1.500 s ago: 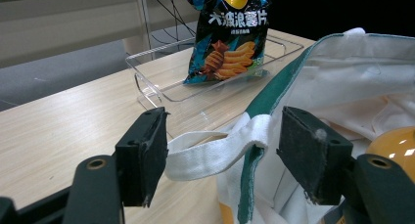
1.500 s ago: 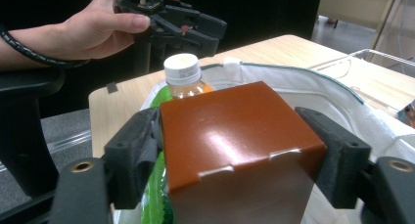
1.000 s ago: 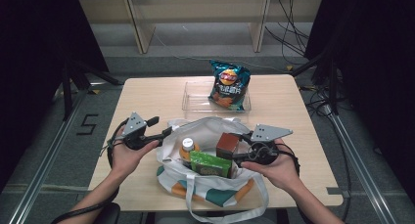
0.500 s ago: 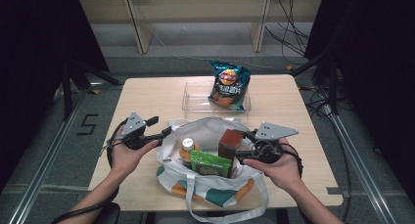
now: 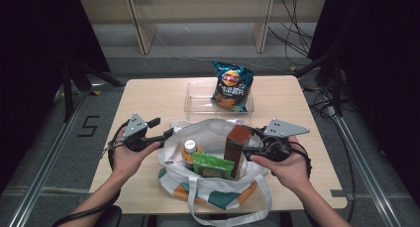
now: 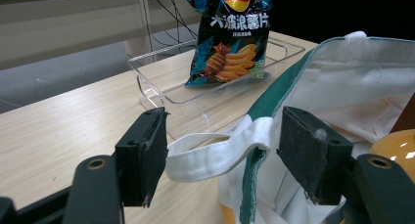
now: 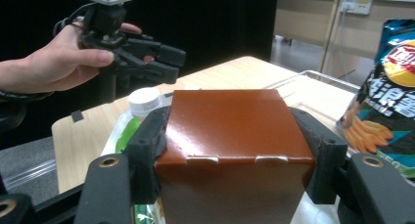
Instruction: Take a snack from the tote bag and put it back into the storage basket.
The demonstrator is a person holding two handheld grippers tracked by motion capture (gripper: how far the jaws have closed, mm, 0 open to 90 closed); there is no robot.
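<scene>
Right gripper (image 7: 230, 150) clamps the brown carton (image 7: 230, 136) upright over the tote bag (image 5: 218, 187) mouth (near table edge). Left gripper (image 6: 222, 155) jaws stand apart, straddling the bag's rim strap (image 6: 215, 153); far tabletop roomy beside the tray (image 5: 195, 100).

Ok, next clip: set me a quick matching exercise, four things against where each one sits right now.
Things:
1. brown carton
2. chip bag
3. bag handle
4. bottle

Places:
A. in the clear tray
B. between the open jaws of the left gripper
C. clamped by the right gripper
D. standing inside the tote bag, white cap up

Pairs: 1-C, 2-A, 3-B, 4-D
</scene>
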